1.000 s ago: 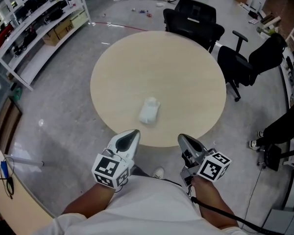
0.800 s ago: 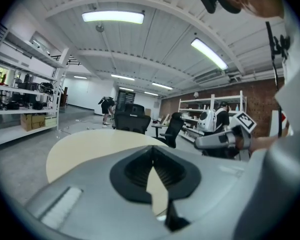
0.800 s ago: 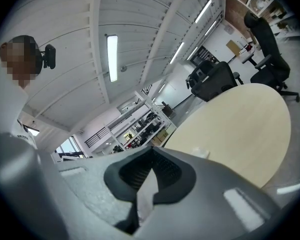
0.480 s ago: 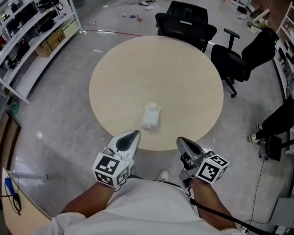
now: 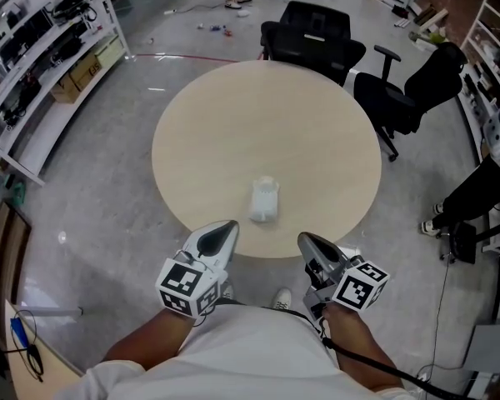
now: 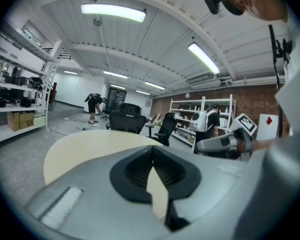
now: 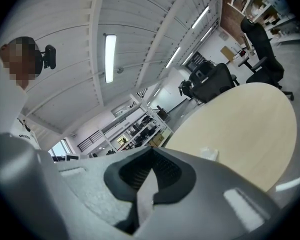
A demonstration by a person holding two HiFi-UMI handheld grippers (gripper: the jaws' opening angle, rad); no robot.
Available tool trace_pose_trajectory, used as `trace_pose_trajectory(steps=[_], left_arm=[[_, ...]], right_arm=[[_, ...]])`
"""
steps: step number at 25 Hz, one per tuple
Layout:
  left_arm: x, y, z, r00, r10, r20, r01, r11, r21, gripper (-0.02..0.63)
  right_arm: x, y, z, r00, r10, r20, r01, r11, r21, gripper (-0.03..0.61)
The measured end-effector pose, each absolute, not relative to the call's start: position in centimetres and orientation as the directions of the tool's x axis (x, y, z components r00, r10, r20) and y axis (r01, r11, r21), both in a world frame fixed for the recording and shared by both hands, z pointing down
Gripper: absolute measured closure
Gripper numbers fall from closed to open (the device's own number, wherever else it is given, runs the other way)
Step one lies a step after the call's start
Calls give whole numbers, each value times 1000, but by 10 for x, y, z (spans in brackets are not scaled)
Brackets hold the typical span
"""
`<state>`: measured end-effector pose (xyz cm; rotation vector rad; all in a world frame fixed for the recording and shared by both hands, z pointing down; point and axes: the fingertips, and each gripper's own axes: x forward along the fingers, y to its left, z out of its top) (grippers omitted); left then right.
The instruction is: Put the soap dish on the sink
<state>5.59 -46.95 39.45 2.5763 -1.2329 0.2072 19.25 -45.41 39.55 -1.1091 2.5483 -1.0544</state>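
1. Near the lower rim of the round table [image 5: 192, 140], just below mid-frame in the head view, lay a small white thing that I take for the soap dish [image 5: 264, 200]. It rested alone on the bare top, touching nothing.
2. Your left gripper [image 5: 226, 227] sat at the lower left of centre and your right gripper [image 5: 307, 241] at the lower right, both short of the table's edge and apart from the dish.
3. Each gripper's own view showed its jaws pressed together with nothing between them; through the narrow slit under the pads only the table top showed.
4. Compared with a second ago, the dish had slid a little lower and to the right in the head view, and the black chairs [image 5: 317, 36] and the shelves [image 5: 42, 48] at upper left had drifted toward the frame's top. Your grippers kept their spots at the bottom of the frame.
5. That reads as you walking up to the table with both grippers carried ahead, not as the dish itself moving.
6. For the task, this was approach only: the dish was not yet held, and you would have had to open a gripper before taking it.
7. No sink showed in any view, so where the dish had to go I cannot tell.
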Motion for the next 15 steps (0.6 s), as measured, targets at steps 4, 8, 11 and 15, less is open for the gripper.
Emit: trace_pose_trajectory(steps=[4,8,11,15], left_arm=[[52,-468,397,640,-727,249,-769,-609,195,606],[47,-469,395,644,-727,237,-765,-614,195,606],[43,-471,396,642,-730,234,-767,-611,198,606],[43,-472,396,641,-733,230,-768,-609,198,606]], right_arm=[[188,-453,398,-701,-702,125,-581,462,-670,577],[184,-453,397,-695,-707,132,-590,457,-666,577],[181,-453,398,-695,-706,137,-595,458,-660,577],[180,-454,397,-699,-702,139,-598,467,-651,577]])
